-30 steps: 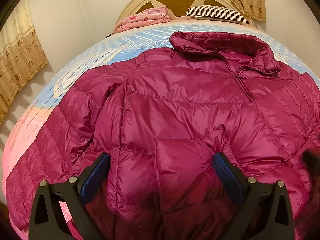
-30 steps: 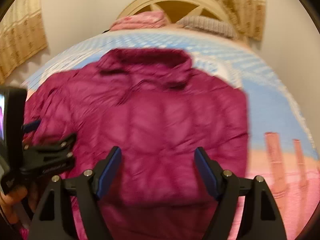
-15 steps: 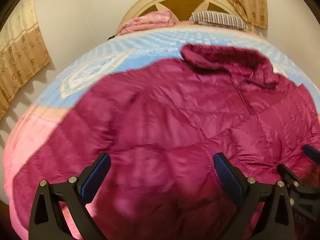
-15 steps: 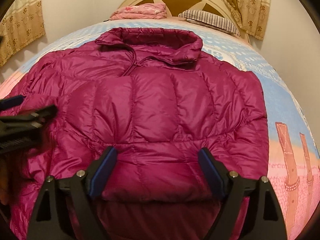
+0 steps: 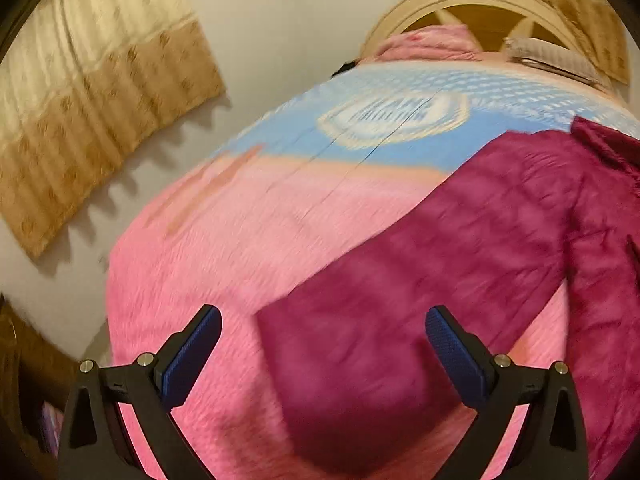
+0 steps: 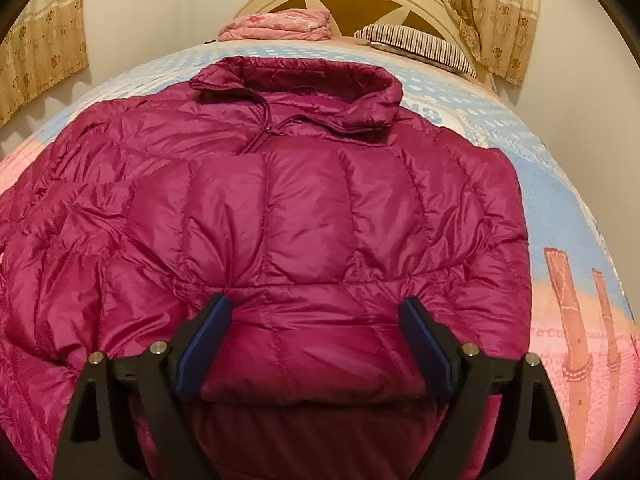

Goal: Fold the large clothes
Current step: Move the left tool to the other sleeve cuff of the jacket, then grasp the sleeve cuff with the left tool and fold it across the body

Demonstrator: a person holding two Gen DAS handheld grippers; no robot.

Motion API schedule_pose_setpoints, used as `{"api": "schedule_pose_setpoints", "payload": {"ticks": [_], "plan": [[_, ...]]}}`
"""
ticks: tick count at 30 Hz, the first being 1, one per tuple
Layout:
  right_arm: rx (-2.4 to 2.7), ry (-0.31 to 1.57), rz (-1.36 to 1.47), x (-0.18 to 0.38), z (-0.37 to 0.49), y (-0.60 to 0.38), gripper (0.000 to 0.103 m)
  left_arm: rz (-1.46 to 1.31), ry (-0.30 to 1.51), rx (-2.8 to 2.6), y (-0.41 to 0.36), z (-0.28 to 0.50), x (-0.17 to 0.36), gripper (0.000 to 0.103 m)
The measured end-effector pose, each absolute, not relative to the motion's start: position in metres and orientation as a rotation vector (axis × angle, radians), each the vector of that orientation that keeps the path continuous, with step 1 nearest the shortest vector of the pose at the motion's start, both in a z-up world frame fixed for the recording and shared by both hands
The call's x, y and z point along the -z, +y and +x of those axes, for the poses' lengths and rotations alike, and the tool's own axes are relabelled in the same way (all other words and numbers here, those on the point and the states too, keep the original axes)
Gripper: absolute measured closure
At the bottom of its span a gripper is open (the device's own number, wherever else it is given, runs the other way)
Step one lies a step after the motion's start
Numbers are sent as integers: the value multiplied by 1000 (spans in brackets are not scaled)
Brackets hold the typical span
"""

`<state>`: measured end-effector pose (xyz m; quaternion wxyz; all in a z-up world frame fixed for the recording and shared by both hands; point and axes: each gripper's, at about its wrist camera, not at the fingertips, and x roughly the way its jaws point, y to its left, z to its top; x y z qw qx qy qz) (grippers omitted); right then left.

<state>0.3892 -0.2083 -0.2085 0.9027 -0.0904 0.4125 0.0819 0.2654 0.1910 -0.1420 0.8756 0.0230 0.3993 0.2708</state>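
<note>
Now the magenta puffer jacket (image 6: pixel 304 216) lies flat on the bed (image 6: pixel 560 208). Both grippers hold nothing: the right gripper (image 6: pixel 316 340), jaws just widened, straddles its folded hem; the left gripper (image 5: pixel 320 344) gapes over its sleeve (image 5: pixel 400 300).

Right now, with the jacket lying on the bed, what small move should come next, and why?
Probably lower the left gripper onto the spread-out sleeve and close on it. Its jaws stand open with the sleeve below them, and the right sleeve already lies folded across the jacket, so this sleeve is next.
</note>
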Motion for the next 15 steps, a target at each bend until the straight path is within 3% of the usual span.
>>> {"api": "schedule_pose_setpoints", "payload": {"ticks": [10,11,12,15], "plan": [[-227,758,-237,154,341,-198,14,-98,876,-516,205,259,169,5],[-238,740,-256,150,332,-194,14,-99,879,-500,203,261,170,17],[-251,729,-270,149,326,-192,14,-96,885,-486,200,262,172,37],[-272,717,-283,151,312,-189,14,-70,883,-483,197,261,171,68]]}}
